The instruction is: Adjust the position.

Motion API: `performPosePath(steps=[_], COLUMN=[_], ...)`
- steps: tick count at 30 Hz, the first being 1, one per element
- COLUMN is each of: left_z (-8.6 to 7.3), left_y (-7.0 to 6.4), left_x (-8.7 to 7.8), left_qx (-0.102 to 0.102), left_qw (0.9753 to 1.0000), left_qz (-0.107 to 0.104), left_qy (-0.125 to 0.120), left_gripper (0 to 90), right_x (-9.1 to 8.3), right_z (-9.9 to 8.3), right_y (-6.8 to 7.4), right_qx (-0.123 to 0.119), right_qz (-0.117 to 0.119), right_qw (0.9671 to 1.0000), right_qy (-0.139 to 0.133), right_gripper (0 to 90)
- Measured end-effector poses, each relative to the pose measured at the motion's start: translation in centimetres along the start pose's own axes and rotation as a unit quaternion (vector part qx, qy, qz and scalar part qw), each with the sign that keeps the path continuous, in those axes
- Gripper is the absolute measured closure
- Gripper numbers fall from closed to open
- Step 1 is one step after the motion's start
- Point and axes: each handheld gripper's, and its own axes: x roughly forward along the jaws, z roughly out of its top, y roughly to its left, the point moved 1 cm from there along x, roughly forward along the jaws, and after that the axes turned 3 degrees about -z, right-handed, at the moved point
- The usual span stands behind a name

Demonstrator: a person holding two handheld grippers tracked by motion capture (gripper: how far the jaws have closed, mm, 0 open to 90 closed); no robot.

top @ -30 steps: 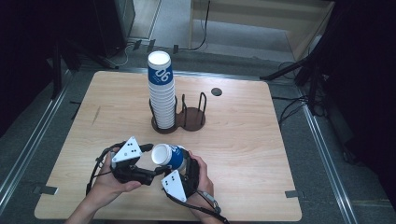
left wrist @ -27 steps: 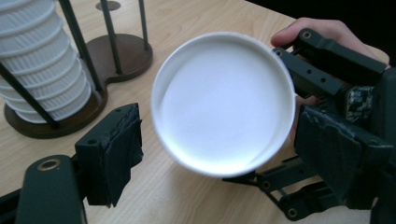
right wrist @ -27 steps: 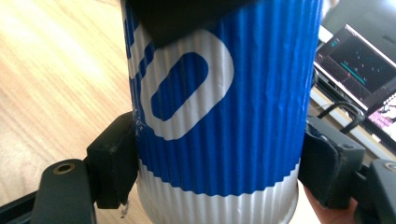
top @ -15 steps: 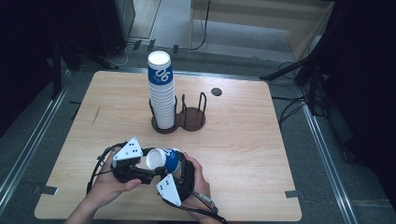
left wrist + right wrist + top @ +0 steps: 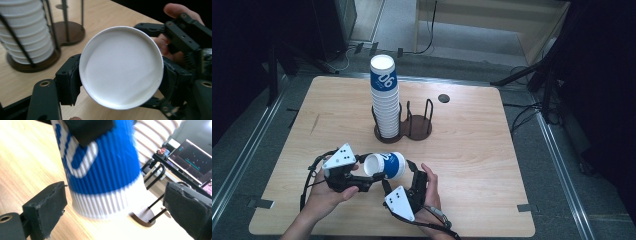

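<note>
Blue-and-white ribbed paper cup held on its side above the bench, between two grippers.
Left gripper has its jaws closed on the cup's sides, the white open mouth facing its camera; right gripper has jaws spread wide, the cup's base end between them, neither pad touching; tall stack of matching cups in a dark wire holder stands beyond the jaws.

- You have two handheld grippers: the left gripper and the right gripper.
- One loose blue-and-white paper cup.
- One stack of paper cups.
- One two-slot wire cup holder.
- One wooden table.
</note>
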Motion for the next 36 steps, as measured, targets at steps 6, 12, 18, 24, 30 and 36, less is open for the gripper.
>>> performPosePath(steps=[6, 12, 18, 24, 30, 36], left_z=[-0.4, -0.6, -0.8, -0.8, -1.0, -1.0], left_y=[0.4, 0.9, 1.4, 1.7, 1.7, 1.8], left_x=[-0.4, -0.4, -0.5, -0.9, -0.8, -0.7], left_qx=[0.014, 0.008, -0.002, -0.022, -0.022, -0.027], left_qw=[0.9983, 0.9968, 0.9943, 0.9907, 0.9867, 0.9859], left_qz=[0.036, 0.048, 0.067, 0.063, 0.065, 0.061], left_qy=[-0.044, -0.063, -0.082, -0.119, -0.148, -0.153], left_gripper=[29.2, 29.2, 29.1, 29.1, 29.1, 29.1], right_x=[-0.1, -0.3, -0.4, -0.4, -0.4, -0.3], right_z=[0.3, 0.2, 0.1, 0.5, 0.8, 1.4], right_y=[-1.3, -2.7, -4.3, -5.5, -5.8, -6.6], right_qx=[0.046, 0.081, 0.135, 0.2, 0.211, 0.239], right_qz=[0.0, -0.005, -0.002, -0.001, -0.008, -0.031], right_qw=[0.9989, 0.9964, 0.9903, 0.9791, 0.9764, 0.9691], right_qy=[0.009, 0.021, 0.03, 0.039, 0.044, 0.053], right_gripper=[2.7, 1.1, 0.0, 0.0, 0.0, 0.0])
